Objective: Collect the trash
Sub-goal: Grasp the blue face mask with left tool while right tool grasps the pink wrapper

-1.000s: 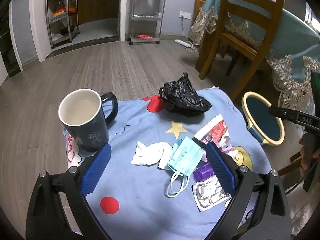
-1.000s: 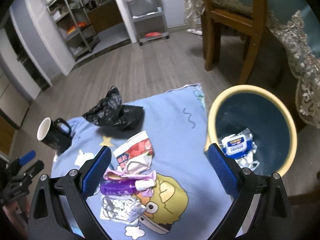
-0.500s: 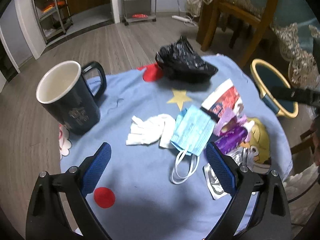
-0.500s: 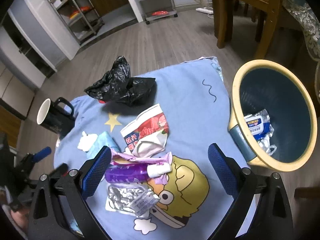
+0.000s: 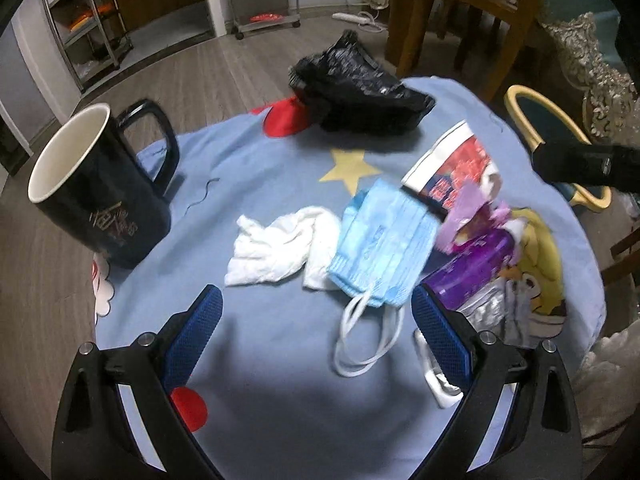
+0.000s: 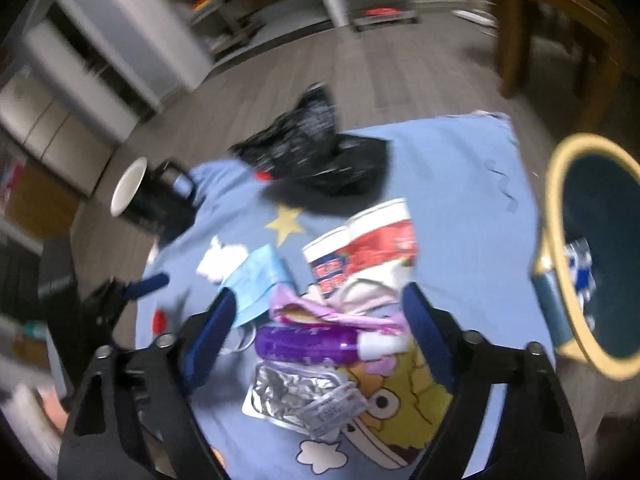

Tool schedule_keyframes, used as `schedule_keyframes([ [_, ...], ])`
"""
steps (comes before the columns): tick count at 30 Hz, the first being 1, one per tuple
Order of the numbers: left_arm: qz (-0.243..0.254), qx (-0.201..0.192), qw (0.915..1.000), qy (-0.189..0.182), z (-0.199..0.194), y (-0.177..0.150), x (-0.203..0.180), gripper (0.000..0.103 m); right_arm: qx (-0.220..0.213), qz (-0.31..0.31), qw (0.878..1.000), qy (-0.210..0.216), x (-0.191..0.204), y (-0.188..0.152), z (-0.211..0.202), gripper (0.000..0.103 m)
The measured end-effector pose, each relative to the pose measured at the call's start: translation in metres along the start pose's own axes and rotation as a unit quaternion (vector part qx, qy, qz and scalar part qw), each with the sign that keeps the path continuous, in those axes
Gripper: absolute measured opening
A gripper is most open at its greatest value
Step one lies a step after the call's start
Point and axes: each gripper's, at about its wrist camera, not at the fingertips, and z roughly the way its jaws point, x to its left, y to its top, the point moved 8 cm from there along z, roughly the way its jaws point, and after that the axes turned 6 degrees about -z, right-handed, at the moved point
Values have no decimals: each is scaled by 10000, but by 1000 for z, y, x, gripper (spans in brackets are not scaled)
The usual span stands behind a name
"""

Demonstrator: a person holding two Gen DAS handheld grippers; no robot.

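Note:
Trash lies on a blue cartoon cloth (image 5: 280,380): a white tissue (image 5: 280,248), a blue face mask (image 5: 384,240), a purple bottle (image 5: 472,268), a foil blister pack (image 5: 492,308), a red-and-white wrapper (image 5: 452,164) and a black plastic bag (image 5: 360,88). My left gripper (image 5: 314,320) hangs open just above the cloth, short of the tissue and mask. In the blurred right wrist view my right gripper (image 6: 320,312) is above the purple bottle (image 6: 308,346) and a pink wrapper (image 6: 332,314). Its jaws are closing, and the pads touch nothing.
A dark mug (image 5: 96,184) stands at the cloth's left edge. A yellow-rimmed bin (image 6: 560,184) with wrappers inside sits right of the table, below its edge. Wooden chairs (image 5: 460,12) and a lace-trimmed table stand behind; shelving racks stand far back.
Both grippers have sunk closer to the trash. The right one swung left from the bin to above the purple bottle, and its jaws narrowed. The left one now hangs low before the tissue and mask.

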Motion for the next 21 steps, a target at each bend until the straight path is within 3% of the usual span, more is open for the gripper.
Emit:
schedule_keyframes([
  [6, -155, 42, 9999, -54, 2, -1, 9, 93, 409, -1045, 9934, -253, 27, -11, 32, 65],
  [7, -162, 32, 9998, -67, 2, 0, 10, 93, 440, -1111, 9924, -286, 27, -11, 35, 58],
  [9, -180, 30, 9998, -100, 2, 1, 10, 93, 526, -1232, 9903, -367, 26, -13, 43, 31],
  [12, -240, 13, 9995, -200, 5, 5, 9, 93, 593, -1262, 9896, -363, 24, -14, 44, 10],
  [17, -402, -120, 9985, -344, 8, 19, 5, 93, -140, -764, 9968, -196, 17, 14, 4, 5],
  [21, -431, -245, 9977, -460, 11, 29, -4, 93, -483, -388, 9979, -165, 9, 29, -18, 5],
])
